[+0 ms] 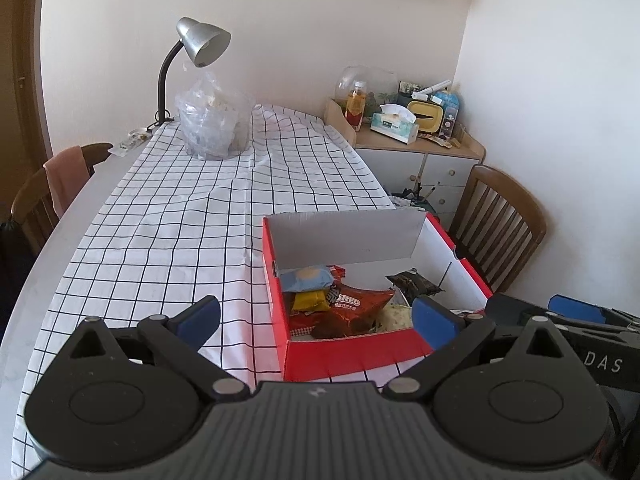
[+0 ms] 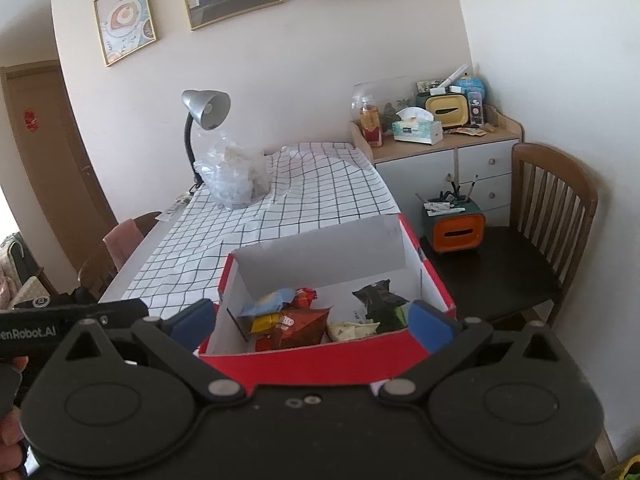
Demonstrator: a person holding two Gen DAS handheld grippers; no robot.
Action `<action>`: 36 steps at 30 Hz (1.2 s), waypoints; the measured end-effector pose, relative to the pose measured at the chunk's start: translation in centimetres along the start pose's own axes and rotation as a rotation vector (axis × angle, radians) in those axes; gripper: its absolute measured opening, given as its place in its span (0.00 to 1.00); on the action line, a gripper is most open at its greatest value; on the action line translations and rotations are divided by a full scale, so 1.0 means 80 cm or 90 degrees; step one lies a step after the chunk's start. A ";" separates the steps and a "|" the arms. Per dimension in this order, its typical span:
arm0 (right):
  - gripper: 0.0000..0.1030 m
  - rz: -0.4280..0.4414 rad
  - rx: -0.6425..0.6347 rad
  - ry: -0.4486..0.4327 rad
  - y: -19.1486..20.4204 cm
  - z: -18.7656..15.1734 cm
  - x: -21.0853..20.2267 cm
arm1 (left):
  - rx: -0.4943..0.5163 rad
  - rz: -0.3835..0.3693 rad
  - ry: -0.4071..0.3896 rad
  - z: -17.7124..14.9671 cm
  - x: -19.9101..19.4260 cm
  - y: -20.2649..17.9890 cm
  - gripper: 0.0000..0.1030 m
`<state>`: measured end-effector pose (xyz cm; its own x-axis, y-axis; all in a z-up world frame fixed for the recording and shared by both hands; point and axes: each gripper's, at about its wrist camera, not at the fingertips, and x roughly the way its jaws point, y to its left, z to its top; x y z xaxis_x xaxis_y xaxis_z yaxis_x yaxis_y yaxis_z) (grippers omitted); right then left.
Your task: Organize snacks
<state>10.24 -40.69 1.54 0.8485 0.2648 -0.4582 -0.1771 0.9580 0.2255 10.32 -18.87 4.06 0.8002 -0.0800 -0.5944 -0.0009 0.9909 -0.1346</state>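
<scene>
A red cardboard box (image 1: 344, 356) with white inner walls sits on the checked tablecloth; it also shows in the right wrist view (image 2: 316, 364). Inside lie several snack packets: a red Oreo pack (image 1: 352, 304), a blue pack (image 1: 306, 278), a yellow pack (image 1: 310, 300), a dark pack (image 1: 414, 282) and a pale pack (image 2: 352, 329). My left gripper (image 1: 316, 320) is open and empty, just before the box's near left corner. My right gripper (image 2: 310, 322) is open and empty, its fingers on either side of the box's near wall.
A clear plastic bag (image 1: 212, 120) and a grey desk lamp (image 1: 200, 44) stand at the table's far end. A cabinet (image 2: 448, 160) with clutter is at the back right. A wooden chair (image 2: 552, 216) carries an orange holder (image 2: 456, 228). Another chair (image 1: 44, 196) stands left.
</scene>
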 end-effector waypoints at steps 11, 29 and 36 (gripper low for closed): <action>1.00 0.005 -0.019 -0.020 0.012 0.001 -0.007 | 0.010 0.012 -0.001 -0.001 -0.004 0.002 1.00; 1.00 -0.010 -0.008 0.001 0.021 -0.003 -0.003 | 0.023 0.015 0.018 -0.004 -0.003 0.013 1.00; 1.00 -0.020 -0.004 0.004 0.026 -0.007 -0.003 | 0.026 0.008 0.023 -0.006 -0.003 0.019 1.00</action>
<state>9.38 -38.68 1.68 0.8507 0.2351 -0.4701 -0.1533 0.9665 0.2059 9.89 -17.38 3.61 0.7777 -0.0704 -0.6247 0.0139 0.9954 -0.0950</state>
